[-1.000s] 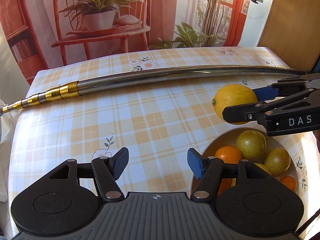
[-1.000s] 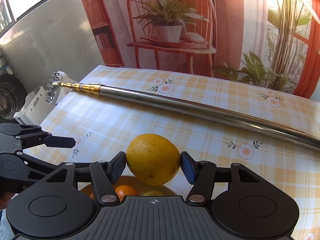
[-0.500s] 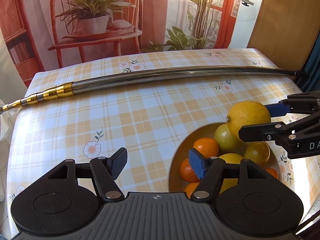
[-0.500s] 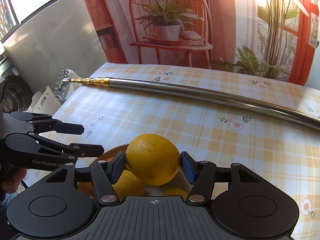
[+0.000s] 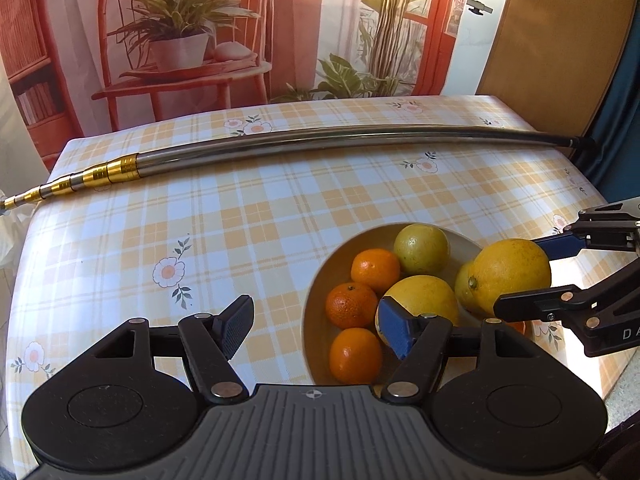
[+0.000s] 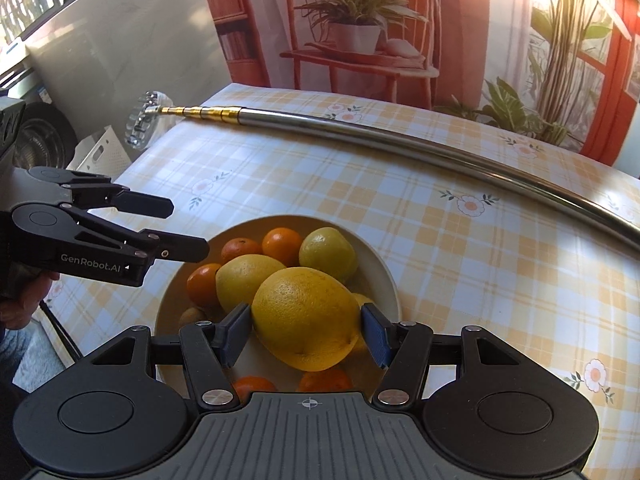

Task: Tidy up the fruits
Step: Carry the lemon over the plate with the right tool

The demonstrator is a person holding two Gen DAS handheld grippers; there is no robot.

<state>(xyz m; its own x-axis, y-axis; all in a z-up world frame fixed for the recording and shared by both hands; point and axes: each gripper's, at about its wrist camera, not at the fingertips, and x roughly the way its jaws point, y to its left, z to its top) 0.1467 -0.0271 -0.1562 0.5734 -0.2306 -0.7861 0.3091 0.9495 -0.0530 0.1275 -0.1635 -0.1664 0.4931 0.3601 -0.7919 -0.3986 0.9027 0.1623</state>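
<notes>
Dimpled oval grapefruit [image 6: 306,318] pinched in R gripper [image 6: 306,334] over smooth round bowl [image 6: 390,280]; L gripper [image 5: 316,332] wide, empty.

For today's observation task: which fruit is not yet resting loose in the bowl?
The large yellow citrus: it sits between the right gripper pads, above the bowl.

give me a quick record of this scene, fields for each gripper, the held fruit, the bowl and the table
left gripper: open, empty, beside the bowl's near left rim
right gripper: shut on the large yellow citrus
large yellow citrus: held over the bowl's right side, above other fruit
bowl: cream, holds small oranges, yellow-green citrus and another large yellow fruit
table: yellow plaid cloth with flowers
metal pole: lies across the far side, gold telescopic end
</notes>
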